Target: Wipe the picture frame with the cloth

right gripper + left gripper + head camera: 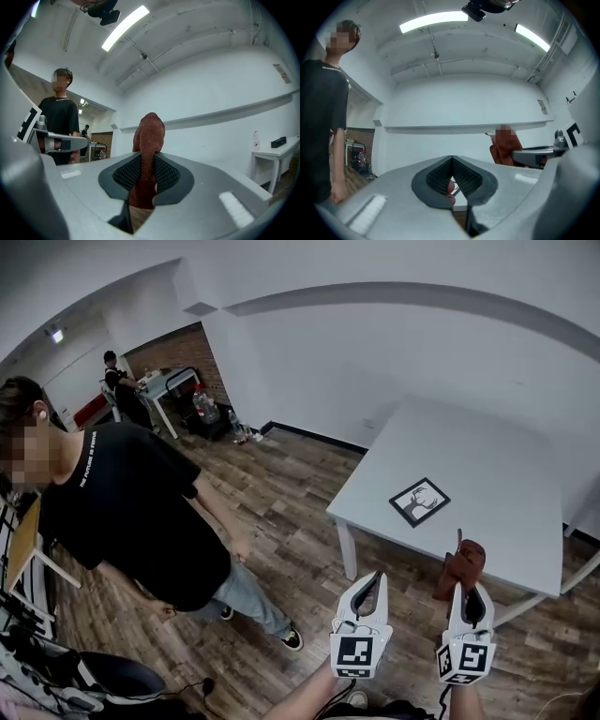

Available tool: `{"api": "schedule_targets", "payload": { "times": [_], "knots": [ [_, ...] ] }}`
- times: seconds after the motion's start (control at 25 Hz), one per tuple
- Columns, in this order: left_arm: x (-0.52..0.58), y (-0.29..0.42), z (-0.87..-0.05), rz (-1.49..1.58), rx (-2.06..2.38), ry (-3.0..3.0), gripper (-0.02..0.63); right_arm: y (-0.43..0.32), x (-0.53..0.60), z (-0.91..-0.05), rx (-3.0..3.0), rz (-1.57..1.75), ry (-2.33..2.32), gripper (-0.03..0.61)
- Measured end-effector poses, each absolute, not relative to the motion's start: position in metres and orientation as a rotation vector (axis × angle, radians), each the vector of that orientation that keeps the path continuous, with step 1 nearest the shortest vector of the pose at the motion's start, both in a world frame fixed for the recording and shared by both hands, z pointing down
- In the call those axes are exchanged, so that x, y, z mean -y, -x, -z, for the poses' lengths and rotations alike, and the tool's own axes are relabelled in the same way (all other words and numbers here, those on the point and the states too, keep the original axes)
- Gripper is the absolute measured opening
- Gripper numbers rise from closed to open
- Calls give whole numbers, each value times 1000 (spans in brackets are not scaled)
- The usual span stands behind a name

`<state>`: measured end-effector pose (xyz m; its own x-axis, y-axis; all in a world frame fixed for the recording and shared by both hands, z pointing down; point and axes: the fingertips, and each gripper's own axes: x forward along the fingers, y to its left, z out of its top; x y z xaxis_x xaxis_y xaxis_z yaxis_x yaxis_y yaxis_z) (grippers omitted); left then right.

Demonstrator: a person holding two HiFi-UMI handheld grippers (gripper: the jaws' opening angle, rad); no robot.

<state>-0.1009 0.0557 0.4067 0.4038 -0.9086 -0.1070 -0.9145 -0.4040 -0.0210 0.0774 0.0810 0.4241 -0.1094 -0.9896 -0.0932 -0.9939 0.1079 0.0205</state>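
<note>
Rust-red cloth (146, 150) is standing upright, clamped between the jaws of the right gripper (466, 589), while the left gripper (372, 582) is hanging beside it with jaws together, empty. Picture frame (419, 501) is lying flat on the white table (497, 465), apart from both.

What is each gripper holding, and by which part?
The right gripper grips the reddish-brown cloth by its lower part, the rest sticking up. The left gripper holds nothing.

Bare, office-like test room: plain white walls (309, 362), brown wood-plank floor (281, 512), white rectangular table (487, 493), long ceiling strip lights (433, 21). At the back, a red-brick wall (178, 345) where a person in black (120, 390) stands beside a second white table (167, 382).
</note>
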Motion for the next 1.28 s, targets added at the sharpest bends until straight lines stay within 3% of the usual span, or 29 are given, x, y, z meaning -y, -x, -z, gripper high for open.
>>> {"api": "schedule_targets", "payload": {
  "times": [1.28],
  "knots": [
    [159, 5, -414, -76, -1743, 2517, 0, -162, 149, -444, -2377, -44, 1962, 98]
  ]
}}
